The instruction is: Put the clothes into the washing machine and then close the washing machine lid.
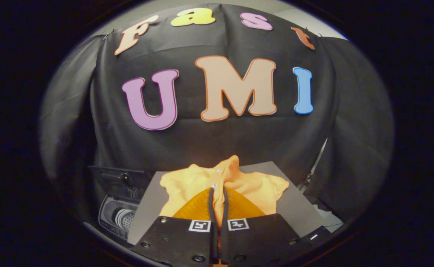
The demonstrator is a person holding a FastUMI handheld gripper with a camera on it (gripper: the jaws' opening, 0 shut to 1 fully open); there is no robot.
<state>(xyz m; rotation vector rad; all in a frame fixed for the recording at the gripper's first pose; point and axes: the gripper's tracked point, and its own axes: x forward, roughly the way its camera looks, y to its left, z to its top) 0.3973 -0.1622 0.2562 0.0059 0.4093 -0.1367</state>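
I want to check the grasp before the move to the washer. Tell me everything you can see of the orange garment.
The orange garment looks like a small short-sleeved top of soft knit cloth, with small pale snaps down its front. It lies on a grey board, both sleeves spread outward, its middle pulled up into a raised ridge. The gripper is shut on that ridge, a fold of cloth pinched between both fingers. The open washing machine sits beside the board, with the garment not yet inside.

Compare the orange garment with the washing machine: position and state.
The orange garment lies bunched on the grey board, pinched between the tool's nearly closed fingers; the washing machine sits lower, beside the board. The garment is gripped; the washing machine stands open, lid raised, drum showing.
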